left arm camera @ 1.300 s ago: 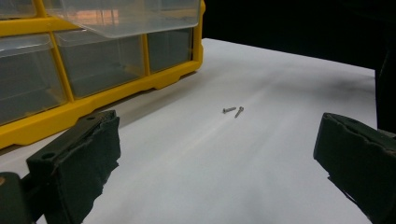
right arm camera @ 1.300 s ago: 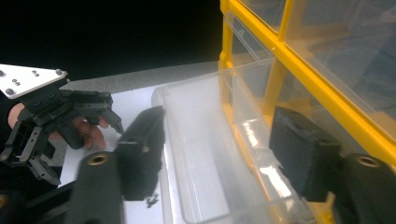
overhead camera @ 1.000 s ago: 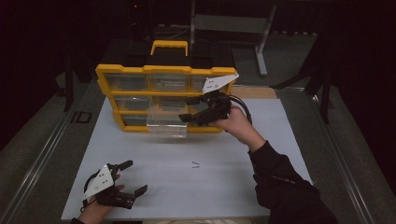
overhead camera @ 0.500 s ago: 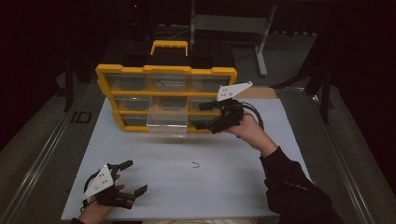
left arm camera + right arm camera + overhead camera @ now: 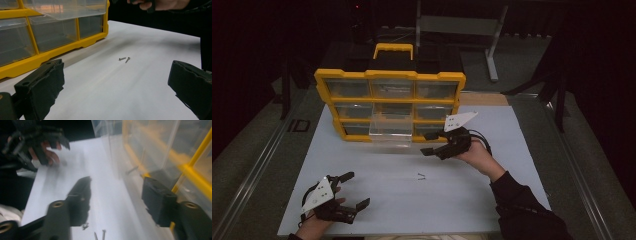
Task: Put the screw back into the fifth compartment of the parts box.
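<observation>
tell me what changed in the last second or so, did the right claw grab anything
The right claw came down and away from the drawer cabinet toward the sheet, nearer the two screws. Its jaws have just been closing, with nothing between them, so it took hold of nothing. The left claw stayed low on the sheet, open and empty; the clear drawer remains pulled out and the screws lie where they were.

No readable text, label, brand, number or sign anywhere. Yellow organizer (image 5: 389, 75), upper centre of high view: plain frame, clear drawers unmarked. White worktop (image 5: 512, 175): blank. Grey plate (image 5: 460, 120) centre right, grey plate (image 5: 318, 194) lower left: small dark dots, no lettering.
</observation>
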